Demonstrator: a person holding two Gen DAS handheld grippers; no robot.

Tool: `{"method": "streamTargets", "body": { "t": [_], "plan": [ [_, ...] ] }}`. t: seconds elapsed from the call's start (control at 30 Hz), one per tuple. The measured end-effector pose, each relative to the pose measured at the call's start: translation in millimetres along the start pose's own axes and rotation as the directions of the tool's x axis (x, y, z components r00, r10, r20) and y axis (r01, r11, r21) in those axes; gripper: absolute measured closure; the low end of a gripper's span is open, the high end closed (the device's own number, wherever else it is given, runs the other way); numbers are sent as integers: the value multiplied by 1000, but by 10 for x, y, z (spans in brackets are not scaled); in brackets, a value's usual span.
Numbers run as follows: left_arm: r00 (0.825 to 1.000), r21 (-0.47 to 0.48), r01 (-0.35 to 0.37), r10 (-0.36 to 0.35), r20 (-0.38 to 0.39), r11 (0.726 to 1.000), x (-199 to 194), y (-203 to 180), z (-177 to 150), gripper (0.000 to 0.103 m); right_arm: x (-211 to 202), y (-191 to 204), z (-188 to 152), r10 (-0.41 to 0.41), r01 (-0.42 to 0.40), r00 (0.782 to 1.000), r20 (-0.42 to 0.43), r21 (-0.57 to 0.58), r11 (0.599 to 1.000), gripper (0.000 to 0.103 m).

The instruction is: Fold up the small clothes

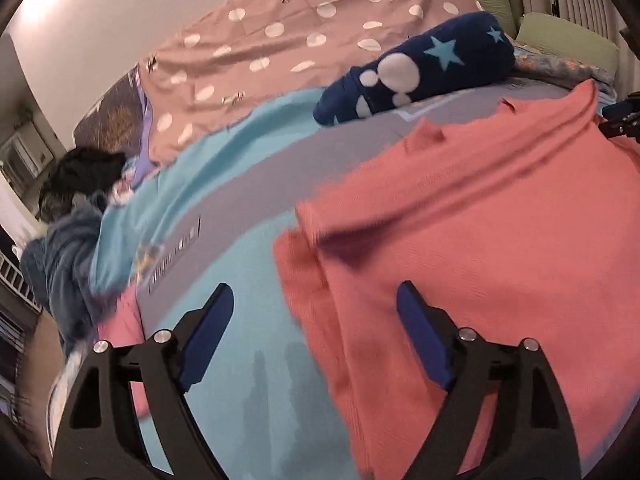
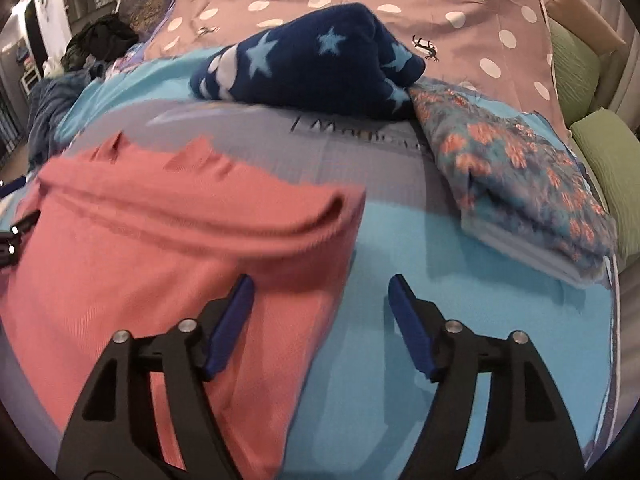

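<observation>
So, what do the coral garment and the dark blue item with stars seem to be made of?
The coral garment looks like a thin, matte knit, perhaps cotton jersey: fine ribbing lines show, and it folds into soft rolls. The dark blue item with stars looks like plush fleece: its surface is fuzzy and thick, with rounded, bulky folds. The exact fibre cannot be told for either one.

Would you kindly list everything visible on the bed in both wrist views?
garment: one, coral pink, partly folded, nearest on the mat.
mat: one, light blue and grey, under the garment.
starred bundle: one, navy, far side of the mat.
flowered stack: one, blue and orange, folded, right of the mat.
dotted cover: one, dusty pink, behind.
pillows: two, green, far right.
dark clothes: pile, far left.
left gripper: open, empty.
right gripper: open, empty.
</observation>
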State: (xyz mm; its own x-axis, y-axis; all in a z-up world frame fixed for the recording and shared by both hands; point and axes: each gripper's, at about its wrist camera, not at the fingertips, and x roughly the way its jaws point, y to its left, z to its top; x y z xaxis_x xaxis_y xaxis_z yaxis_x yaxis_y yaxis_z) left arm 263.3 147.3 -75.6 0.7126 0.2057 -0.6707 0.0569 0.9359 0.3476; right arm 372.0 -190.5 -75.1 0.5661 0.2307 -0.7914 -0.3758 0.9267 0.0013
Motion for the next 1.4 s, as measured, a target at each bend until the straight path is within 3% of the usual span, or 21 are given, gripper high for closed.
{"method": "streamTargets", "body": {
  "t": [0.1,0.17,0.23,0.27,0.37,0.47,0.53,0.6,0.63,0.7,0.77,0.8,0.83,0.9,1.0,1.1,1.17,1.2,1.23,1.33,1.4],
  "plan": [
    [998,-22,-66,66,1,998,166,113,237,18,140,-118,223,-40,38,999,29,67,997,30],
    [985,-73,-169,171,21,983,245,267,420,18,202,-198,315,-59,55,998,37,121,991,30],
    [968,-205,-216,237,80,954,136,512,529,18,233,-325,362,-39,27,998,52,210,977,31],
    [967,-275,-191,228,111,942,45,642,545,18,232,-388,350,-17,1,998,60,251,968,32],
    [973,-445,-37,134,187,895,-150,991,485,10,213,-484,281,35,-56,997,75,292,955,35],
    [988,-488,112,-45,146,866,33,1121,390,10,221,-533,247,109,-132,990,87,320,938,42],
    [982,-506,189,-161,99,842,245,1125,299,11,237,-558,259,157,-180,983,95,339,923,49],
    [968,-529,244,-241,76,813,427,1072,242,37,253,-554,296,187,-211,977,100,349,913,53],
    [947,-551,295,-314,63,781,572,1033,244,47,269,-552,331,203,-227,974,106,347,910,54],
    [930,-573,329,-363,59,751,681,947,236,48,274,-531,364,219,-244,969,111,344,907,61],
    [920,-567,345,-389,46,748,797,828,308,49,316,-464,435,233,-252,968,94,325,912,87],
    [918,-554,351,-395,43,755,836,771,357,58,307,-423,459,219,-237,971,93,301,924,94],
    [911,-543,367,-410,46,755,845,737,389,96,266,-389,471,199,-221,974,106,283,933,98],
    [908,-531,381,-416,57,757,794,699,443,102,136,-373,474,204,-243,965,166,266,933,98],
    [926,-493,374,-346,151,785,484,753,476,102,-42,-430,484,245,-309,937,248,268,913,98],
    [925,-507,377,-343,163,775,430,876,449,102,98,-449,512,214,-264,957,198,281,923,96],
    [934,-515,348,-339,116,783,553,869,416,100,221,-444,480,173,-210,974,147,292,933,88],
    [943,-516,318,-320,87,796,600,863,388,96,255,-450,438,157,-188,980,123,301,935,88],
    [951,-521,288,-302,59,803,630,867,337,83,239,-470,367,158,-187,981,115,317,930,86],
    [937,-575,321,-339,79,753,511,956,157,60,24,-535,94,166,-201,977,130,330,923,76],
    [932,-590,347,-341,126,729,264,985,8,56,-204,-550,-159,171,-209,975,144,321,924,73]
  ]
}}
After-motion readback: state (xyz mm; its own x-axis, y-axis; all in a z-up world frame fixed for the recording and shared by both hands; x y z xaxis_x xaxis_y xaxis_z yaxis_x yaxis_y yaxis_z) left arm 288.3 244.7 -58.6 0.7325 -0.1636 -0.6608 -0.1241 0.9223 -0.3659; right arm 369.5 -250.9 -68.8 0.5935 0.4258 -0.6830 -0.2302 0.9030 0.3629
